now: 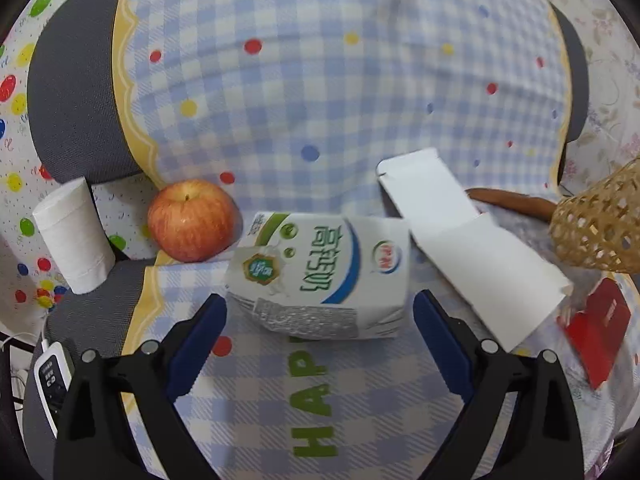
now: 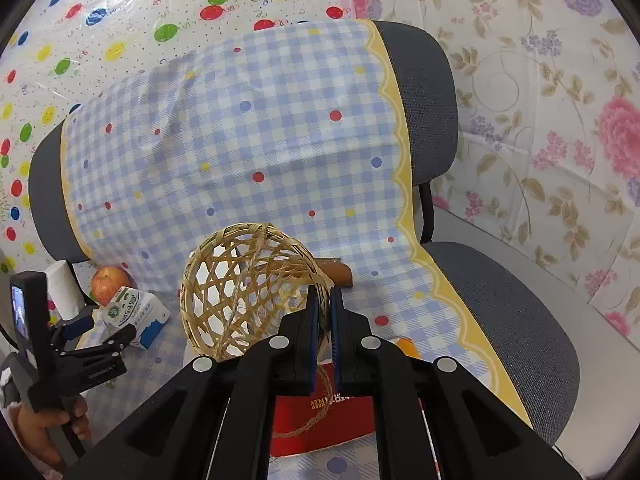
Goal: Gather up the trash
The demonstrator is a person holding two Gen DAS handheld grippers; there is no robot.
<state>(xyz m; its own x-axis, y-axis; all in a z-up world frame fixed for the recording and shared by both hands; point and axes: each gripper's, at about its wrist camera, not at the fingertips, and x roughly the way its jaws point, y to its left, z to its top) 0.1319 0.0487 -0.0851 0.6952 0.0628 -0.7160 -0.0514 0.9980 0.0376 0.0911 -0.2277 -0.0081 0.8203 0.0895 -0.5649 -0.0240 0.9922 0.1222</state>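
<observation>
A white and green milk carton (image 1: 320, 276) lies on its side on the checked cloth of the chair seat. My left gripper (image 1: 320, 308) is open, its blue fingers on either side of the carton's near end, apart from it. A white open cardboard box (image 1: 472, 248) lies to the right of the carton. My right gripper (image 2: 325, 300) is shut on the rim of a woven bamboo basket (image 2: 248, 284) and holds it tilted, mouth facing me. The carton (image 2: 134, 312) and the left gripper (image 2: 104, 336) show at the left of the right wrist view.
A red apple (image 1: 192, 220) and a white paper roll (image 1: 74, 236) sit left of the carton. A red packet (image 1: 598, 328) lies at the right, under the basket (image 1: 600, 224); it also shows below my right gripper (image 2: 320, 420). A brown object (image 1: 512, 200) lies behind the box. A white controller (image 1: 52, 380) hangs at the left.
</observation>
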